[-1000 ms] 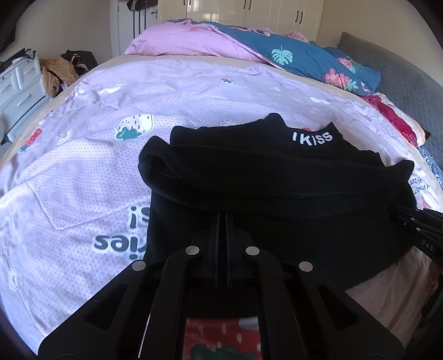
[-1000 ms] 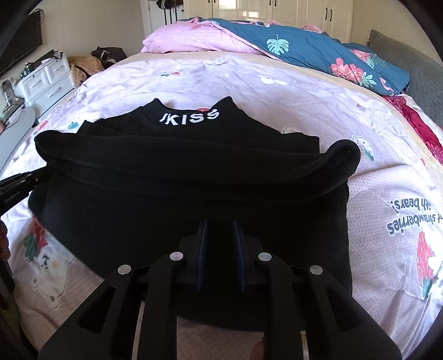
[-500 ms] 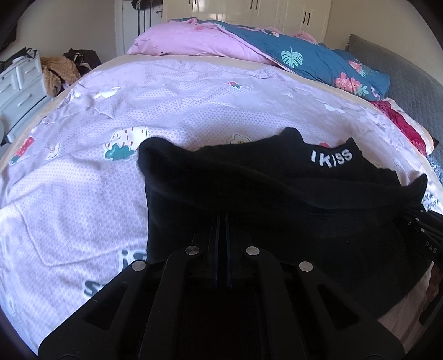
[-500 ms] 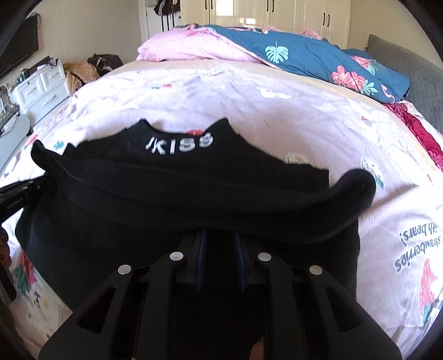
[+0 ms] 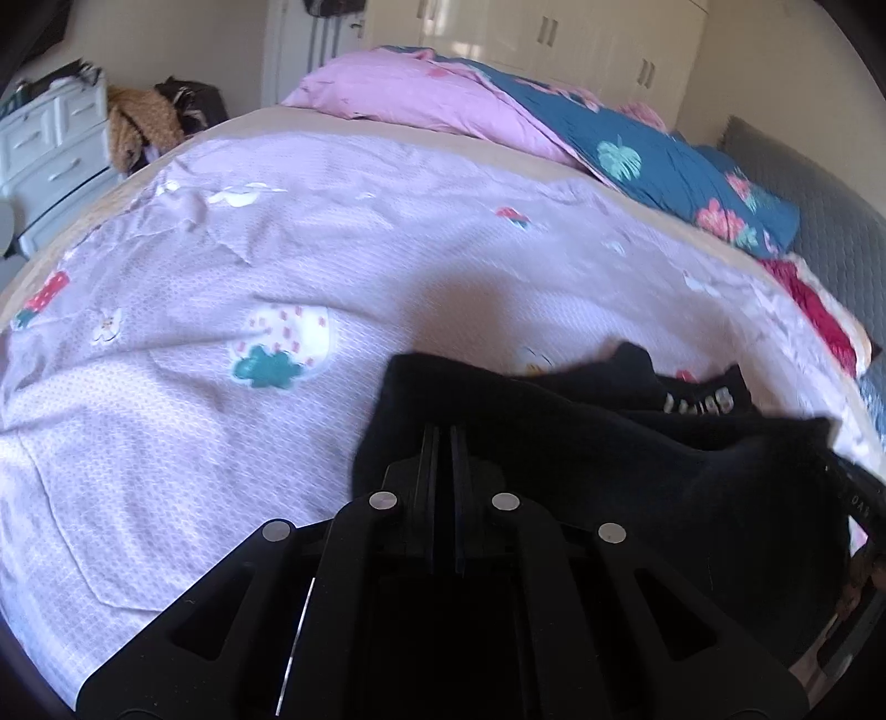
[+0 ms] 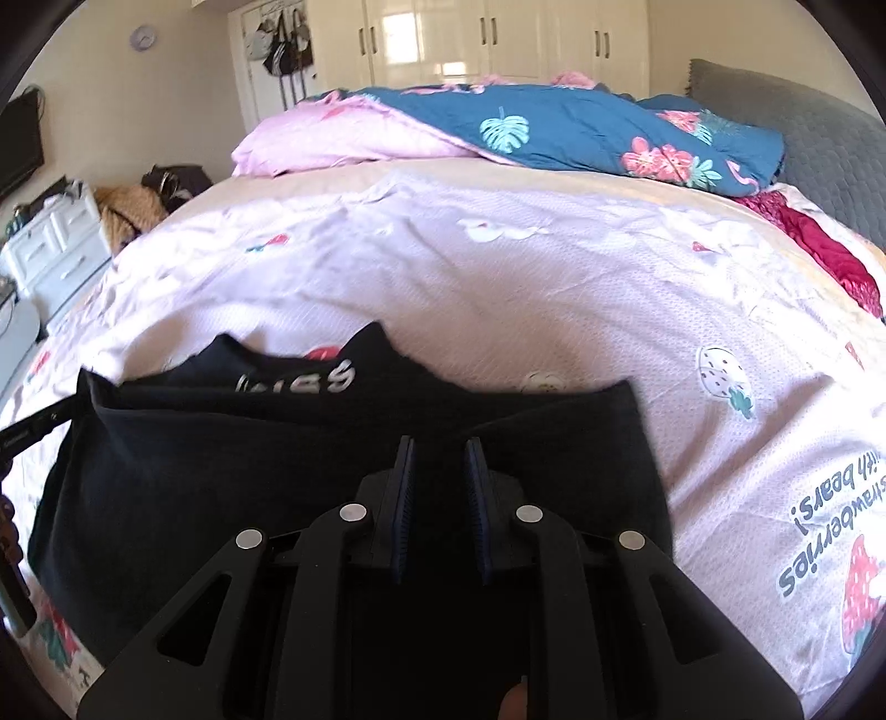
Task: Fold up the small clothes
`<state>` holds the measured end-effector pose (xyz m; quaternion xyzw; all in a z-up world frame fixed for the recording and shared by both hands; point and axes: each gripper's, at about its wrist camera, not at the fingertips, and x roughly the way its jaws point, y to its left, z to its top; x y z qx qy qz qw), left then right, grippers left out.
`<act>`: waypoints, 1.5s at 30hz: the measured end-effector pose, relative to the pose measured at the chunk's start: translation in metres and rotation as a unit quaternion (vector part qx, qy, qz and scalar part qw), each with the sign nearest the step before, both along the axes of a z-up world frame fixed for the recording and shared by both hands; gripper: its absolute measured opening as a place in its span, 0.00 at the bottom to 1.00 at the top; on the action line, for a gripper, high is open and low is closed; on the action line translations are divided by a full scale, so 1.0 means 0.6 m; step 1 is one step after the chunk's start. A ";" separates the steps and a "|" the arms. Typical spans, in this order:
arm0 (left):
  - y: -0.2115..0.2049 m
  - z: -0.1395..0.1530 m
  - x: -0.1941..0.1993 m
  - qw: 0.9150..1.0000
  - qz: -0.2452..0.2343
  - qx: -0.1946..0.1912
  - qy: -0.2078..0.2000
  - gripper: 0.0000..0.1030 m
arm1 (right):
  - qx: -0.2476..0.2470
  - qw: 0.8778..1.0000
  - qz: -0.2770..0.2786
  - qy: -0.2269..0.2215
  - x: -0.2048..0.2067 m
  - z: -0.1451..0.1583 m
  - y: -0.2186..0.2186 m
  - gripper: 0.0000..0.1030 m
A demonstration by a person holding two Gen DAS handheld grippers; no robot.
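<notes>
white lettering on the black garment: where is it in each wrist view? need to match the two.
Left wrist: white lettering sits right of centre, on the black garment, beyond and right of the left claw.
Right wrist: the lettering sits left of centre, beyond and left of the right claw.
Shared landmark: the blue floral quilt at the far end of the bed.

The top (image 6: pixel 232 476) is matt black knit cloth. The sheet (image 6: pixel 554 310) is lilac cloth, seemingly waffle-textured. Gripper (image 6: pixel 438 471) frames are matt black plastic with shiny metal pins; wardrobe doors (image 6: pixel 443 39) look glossy.
</notes>
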<state>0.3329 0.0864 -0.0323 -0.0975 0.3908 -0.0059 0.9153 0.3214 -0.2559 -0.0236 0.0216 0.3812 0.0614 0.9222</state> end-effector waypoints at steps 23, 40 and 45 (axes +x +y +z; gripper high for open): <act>0.011 0.016 -0.008 0.999 -0.013 0.002 -0.038 0.03 | 0.032 0.998 -0.051 -0.008 -0.014 0.014 -0.103 0.07; 0.041 0.002 0.010 0.999 0.014 -0.028 -0.040 0.03 | 0.122 0.988 -0.097 -0.021 0.002 0.000 -0.154 0.07; 0.042 -0.003 0.011 0.999 0.018 -0.027 -0.033 0.03 | 0.131 0.986 -0.107 -0.009 0.002 -0.007 -0.161 0.07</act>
